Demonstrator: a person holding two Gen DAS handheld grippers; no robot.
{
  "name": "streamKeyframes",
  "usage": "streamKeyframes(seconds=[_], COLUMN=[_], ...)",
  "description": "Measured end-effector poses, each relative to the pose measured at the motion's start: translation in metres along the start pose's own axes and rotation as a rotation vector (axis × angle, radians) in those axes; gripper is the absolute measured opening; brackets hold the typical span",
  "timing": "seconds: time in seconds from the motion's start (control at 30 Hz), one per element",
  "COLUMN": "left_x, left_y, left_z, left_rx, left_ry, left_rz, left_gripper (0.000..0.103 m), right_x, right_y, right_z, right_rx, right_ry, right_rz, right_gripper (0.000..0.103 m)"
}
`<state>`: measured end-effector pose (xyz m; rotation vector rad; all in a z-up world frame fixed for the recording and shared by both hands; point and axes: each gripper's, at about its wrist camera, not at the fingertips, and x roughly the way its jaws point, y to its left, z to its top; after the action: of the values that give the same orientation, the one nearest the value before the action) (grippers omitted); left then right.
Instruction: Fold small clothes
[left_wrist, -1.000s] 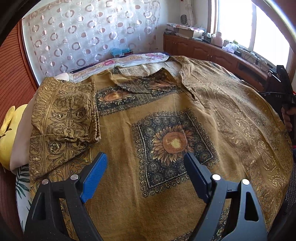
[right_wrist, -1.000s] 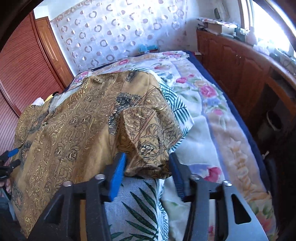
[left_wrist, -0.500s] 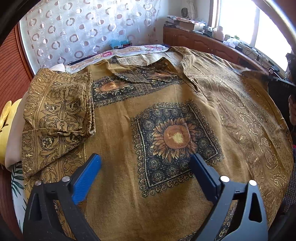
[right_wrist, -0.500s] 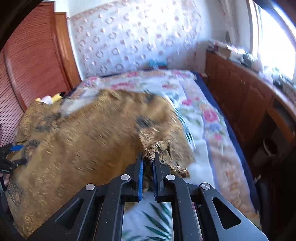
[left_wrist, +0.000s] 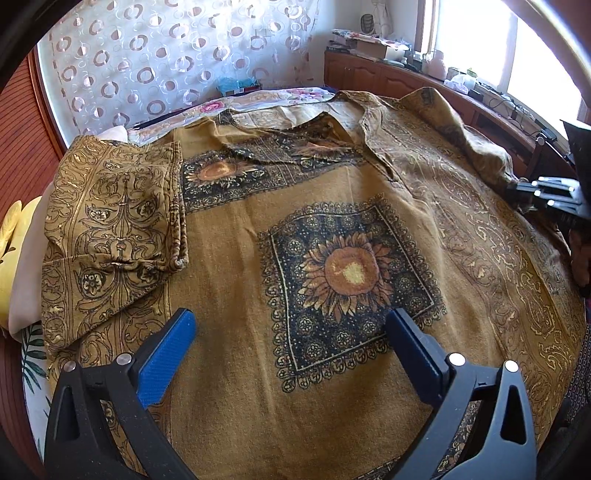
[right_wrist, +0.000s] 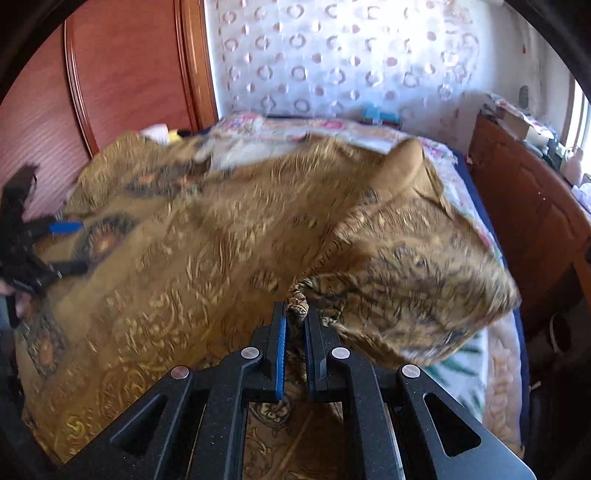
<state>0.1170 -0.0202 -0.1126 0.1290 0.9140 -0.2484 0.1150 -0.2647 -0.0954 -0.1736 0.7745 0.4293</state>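
Bedroom setting: patterned curtain (left_wrist: 166, 62) at the back, wooden cabinets (left_wrist: 373, 75) along the upper right, and a bed (right_wrist: 476, 373) with floral and leaf-print covers serving as the work surface. One large mustard-brown shirt (left_wrist: 295, 387), printed with a sunflower panel (left_wrist: 347, 271), lies spread over most of the bed. Its sleeve at the left of the left wrist view (left_wrist: 114, 218) is already folded inward onto the body.

Left tool (left_wrist: 291, 345): released, jaws at full spread, hovering over the shirt's lower centre with nothing between the pads.

Right tool (right_wrist: 294, 325): clenched on the bunched cuff of the other sleeve (right_wrist: 417, 280), having just been closing on it. That sleeve hangs lifted off the bed at the right of the right wrist view, blurred by motion.

Judged step: carrying this sleeve across onto the shirt body.

Risks noted:
- Grip holds only a thin, gathered cuff; a quick pull could slip it free.
- Nothing pins the shirt, so dragging the sleeve may shift the body or disturb the finished fold.
- Bunched fabric may land twisted, leaving a creased, uneven fold.
- Soft bedding beneath may wrinkle and carry the shirt with it.
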Motion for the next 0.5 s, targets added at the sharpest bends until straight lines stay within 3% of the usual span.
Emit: streamKeyframes(seconds=[0.1, 0.2, 0.27, 0.4, 0.5], left_x=[-0.007, -0.023, -0.033, -0.055, -0.069], left_y=[-0.001, -0.002, -0.003, -0.006, -0.011], left_z=[-0.001, 0.000, 0.002, 0.005, 0.006], left_rx=[0.003, -0.009, -0.020, -0.031, -0.028], left_ry=[-0.039, -0.103, -0.136, -0.203, -0.253], left_rz=[0.006, 0.004, 0.002, 0.001, 0.002], left_gripper=[0.103, 0.103, 0.103, 0.103, 0.103], right_x=[0.000, 0.000, -0.004, -0.025, -0.050], right_y=[-0.005, -0.009, -0.009, -0.004, -0.008], right_z=[0.001, -0.001, -0.002, 0.000, 0.001], right_rx=[0.025, 0.033, 0.039, 0.034, 0.048], right_ry=[-0.008, -0.005, -0.008, -0.051, -0.105], right_rz=[0.008, 0.015, 0.032, 0.033, 0.018], right_gripper=[0.009, 0.013, 0.023, 0.024, 0.044])
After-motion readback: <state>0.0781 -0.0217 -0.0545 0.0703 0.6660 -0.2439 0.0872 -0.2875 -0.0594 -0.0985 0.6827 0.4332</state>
